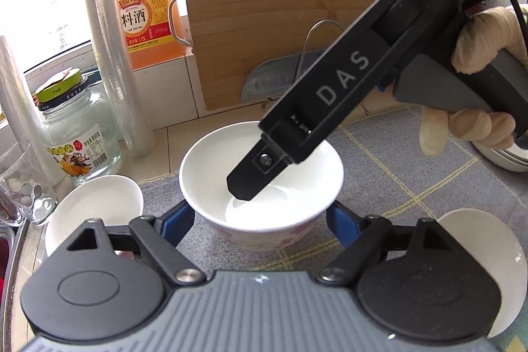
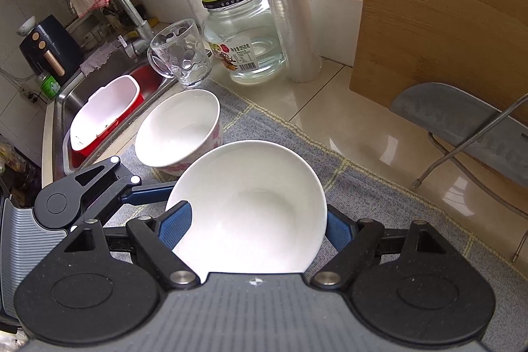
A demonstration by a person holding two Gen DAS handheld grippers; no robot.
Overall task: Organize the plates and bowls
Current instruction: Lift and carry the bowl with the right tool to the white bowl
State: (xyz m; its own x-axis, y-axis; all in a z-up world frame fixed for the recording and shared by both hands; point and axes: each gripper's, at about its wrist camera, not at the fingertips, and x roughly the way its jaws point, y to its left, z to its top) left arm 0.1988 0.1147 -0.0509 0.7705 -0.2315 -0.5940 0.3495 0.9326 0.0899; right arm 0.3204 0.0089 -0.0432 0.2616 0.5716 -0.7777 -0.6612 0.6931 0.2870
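The flowered bowl (image 1: 260, 183) stands upright on the grey checked mat (image 1: 389, 160), white inside with a pink pattern on its outer wall. The left gripper (image 1: 260, 220) has its blue pads at either side of this bowl's wall; whether they press on it or only flank it cannot be told.

The plain white bowl (image 2: 247, 207) sits tilted between the blue pads of the right gripper (image 2: 257, 226), which pinches it by the rim on both sides. In the left wrist view, one finger of that gripper reaches down into the flowered bowl. A gloved hand (image 1: 478, 35) holds the right gripper's handle.

Two further white dishes lie on the mat: a small dish (image 1: 99, 207) to the left and another dish (image 1: 501, 253) to the right.

Behind, on the tiled surface (image 2: 330, 108), stand a glass jar (image 1: 76, 134), a stack of clear cups (image 1: 112, 55), an orange bottle (image 1: 145, 5) and a wooden board (image 1: 264, 5). A glass mug (image 2: 178, 55) stands by the sink (image 2: 85, 94).
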